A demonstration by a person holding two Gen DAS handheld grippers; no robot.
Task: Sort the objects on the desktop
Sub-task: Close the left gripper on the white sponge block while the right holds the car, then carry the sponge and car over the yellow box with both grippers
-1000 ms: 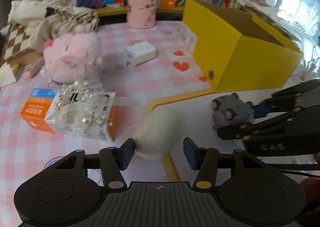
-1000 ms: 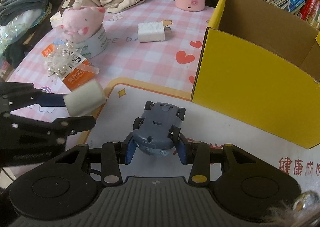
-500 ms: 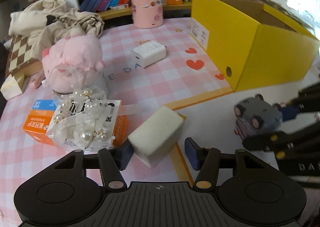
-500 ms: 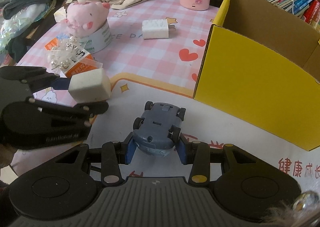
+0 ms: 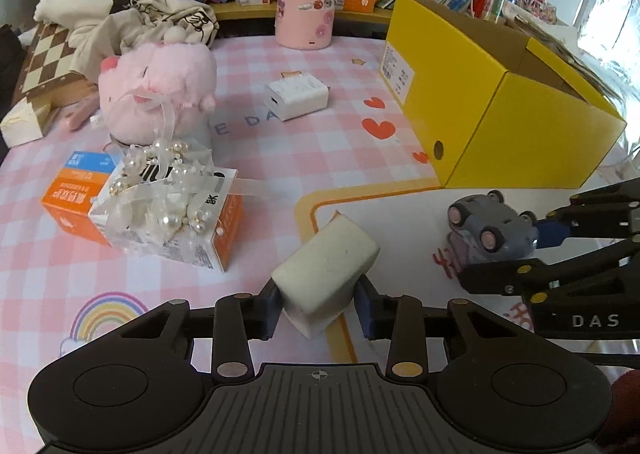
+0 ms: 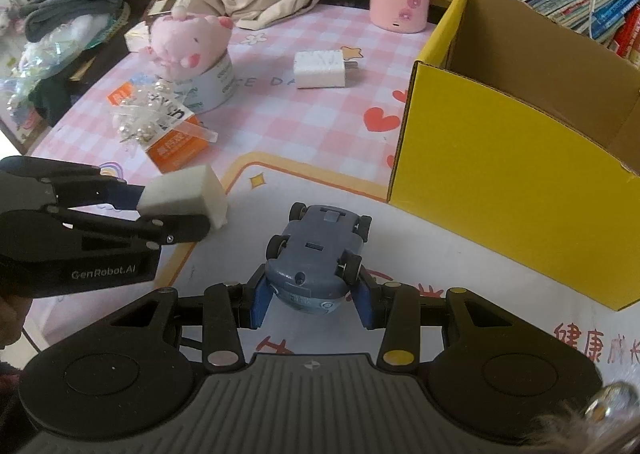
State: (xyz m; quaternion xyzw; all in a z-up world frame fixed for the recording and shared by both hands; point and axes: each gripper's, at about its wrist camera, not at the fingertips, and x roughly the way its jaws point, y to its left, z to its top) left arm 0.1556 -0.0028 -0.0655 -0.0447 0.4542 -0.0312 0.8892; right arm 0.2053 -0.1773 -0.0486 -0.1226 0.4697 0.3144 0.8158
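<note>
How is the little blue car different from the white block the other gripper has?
The toy car is grey-blue with wheels; the white block is plain and boxy. The car lies upside down, wheels up; the block sits tilted. The right gripper is shut on the car, while the left gripper is closing around the block. Both are small and are between gripper fingers.
</note>
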